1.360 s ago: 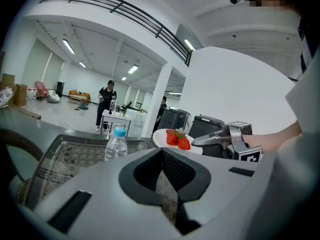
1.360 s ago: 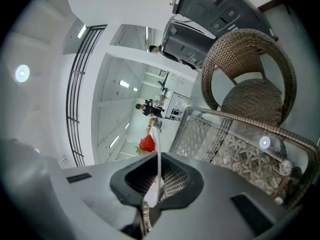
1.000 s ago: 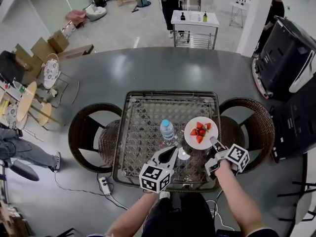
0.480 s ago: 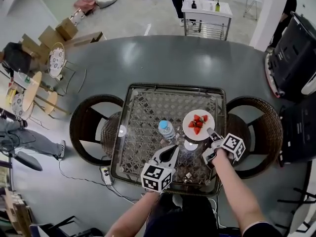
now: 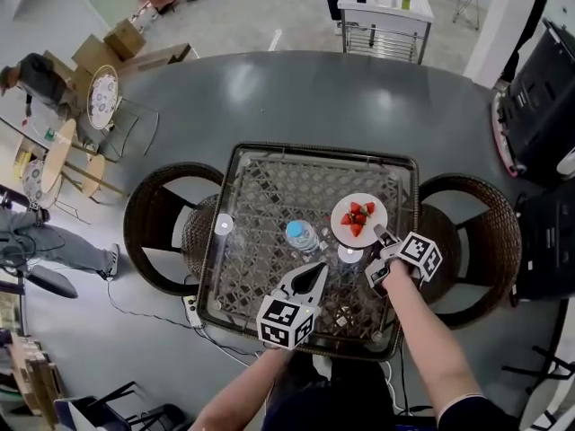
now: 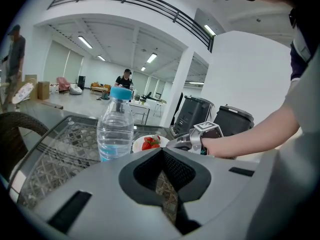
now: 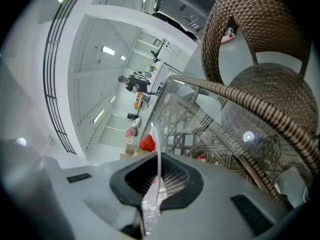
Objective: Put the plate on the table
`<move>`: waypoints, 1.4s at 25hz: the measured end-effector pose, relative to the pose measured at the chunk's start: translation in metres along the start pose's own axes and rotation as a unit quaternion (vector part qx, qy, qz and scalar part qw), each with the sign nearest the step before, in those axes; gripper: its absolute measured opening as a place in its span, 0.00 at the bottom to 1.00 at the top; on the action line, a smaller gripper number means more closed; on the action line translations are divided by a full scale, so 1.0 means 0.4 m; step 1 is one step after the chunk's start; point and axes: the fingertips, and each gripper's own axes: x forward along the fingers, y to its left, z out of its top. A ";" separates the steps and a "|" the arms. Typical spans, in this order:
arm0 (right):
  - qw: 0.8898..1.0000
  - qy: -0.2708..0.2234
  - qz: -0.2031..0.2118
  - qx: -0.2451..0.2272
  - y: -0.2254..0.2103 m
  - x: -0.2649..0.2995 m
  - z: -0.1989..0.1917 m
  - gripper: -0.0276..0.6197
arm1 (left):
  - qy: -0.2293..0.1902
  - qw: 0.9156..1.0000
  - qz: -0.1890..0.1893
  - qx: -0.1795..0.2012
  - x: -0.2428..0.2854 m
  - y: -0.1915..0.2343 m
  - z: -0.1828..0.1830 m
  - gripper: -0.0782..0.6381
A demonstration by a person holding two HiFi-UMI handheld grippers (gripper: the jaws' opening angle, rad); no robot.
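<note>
A white plate (image 5: 358, 219) with cut strawberries (image 5: 357, 217) sits low over the right half of the glass table top (image 5: 260, 187). I cannot tell whether it rests on the glass. My right gripper (image 5: 382, 237) is shut on its near rim. In the right gripper view the plate (image 7: 159, 164) shows edge-on between the pads, with a strawberry (image 7: 147, 143) behind. My left gripper (image 5: 310, 279) hovers near the table's front, shut with nothing in it, and points at a water bottle (image 5: 301, 235). The left gripper view shows the bottle (image 6: 115, 126), the plate (image 6: 150, 143) and my right gripper (image 6: 187, 140).
The table is a square wicker frame under glass. A wicker chair (image 5: 162, 232) stands at its left and another (image 5: 485, 232) at its right. Power strip and cable (image 5: 190, 308) lie on the floor by the near left corner. People stand far off.
My right gripper has sunk towards the glass top with the plate still in it. The left gripper has dropped a little. The bottle has not moved.
</note>
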 end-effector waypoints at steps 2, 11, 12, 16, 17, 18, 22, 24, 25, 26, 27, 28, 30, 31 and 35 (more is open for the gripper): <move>1.000 0.004 -0.001 0.000 -0.001 0.014 -0.001 0.06 | 0.002 1.000 0.001 -0.001 0.006 0.003 -0.001 0.12; 1.000 0.014 -0.009 -0.006 -0.010 0.063 -0.003 0.06 | 0.017 1.000 0.001 -0.003 0.035 0.013 -0.013 0.12; 1.000 0.015 -0.010 -0.007 -0.011 0.067 -0.002 0.07 | 0.019 1.000 0.000 -0.003 0.036 0.012 -0.016 0.12; 1.000 0.015 -0.012 -0.012 -0.010 0.075 0.000 0.06 | 0.025 1.000 -0.004 -0.005 0.035 0.007 -0.025 0.12; 1.000 0.015 -0.013 -0.015 -0.010 0.076 0.001 0.06 | 0.026 1.000 -0.005 -0.005 0.034 0.007 -0.027 0.12; 1.000 0.015 -0.015 -0.018 -0.010 0.077 0.002 0.07 | 0.027 1.000 -0.006 -0.005 0.034 0.006 -0.029 0.12; 0.999 0.015 -0.031 -0.036 -0.014 0.082 0.005 0.07 | 0.030 0.999 -0.009 -0.006 0.032 0.006 -0.032 0.12; 0.998 0.015 -0.040 -0.043 -0.020 0.083 0.005 0.07 | 0.032 0.999 -0.010 -0.006 0.030 0.006 -0.033 0.12; 0.998 0.015 -0.045 -0.047 -0.022 0.083 0.005 0.07 | 0.032 0.999 -0.011 -0.006 0.029 0.006 -0.033 0.12; 0.997 0.016 -0.049 -0.051 -0.024 0.084 0.006 0.07 | 0.033 0.999 -0.012 -0.006 0.029 0.006 -0.033 0.12; 0.997 0.016 -0.054 -0.056 -0.025 0.085 0.007 0.07 | 0.034 0.999 -0.012 -0.006 0.028 0.007 -0.034 0.12; 0.996 0.015 -0.057 -0.062 -0.025 0.086 0.008 0.07 | 0.035 0.999 -0.012 -0.007 0.027 0.008 -0.034 0.12; 0.995 0.014 -0.063 -0.073 -0.023 0.086 0.011 0.07 | 0.037 0.999 -0.013 -0.008 0.025 0.008 -0.038 0.12; 0.995 0.013 -0.067 -0.078 -0.024 0.087 0.012 0.07 | 0.039 0.999 -0.014 -0.009 0.024 0.008 -0.041 0.12; 0.992 0.018 -0.081 -0.097 -0.030 0.094 0.014 0.09 | 0.042 0.999 -0.016 -0.010 0.024 0.007 -0.055 0.12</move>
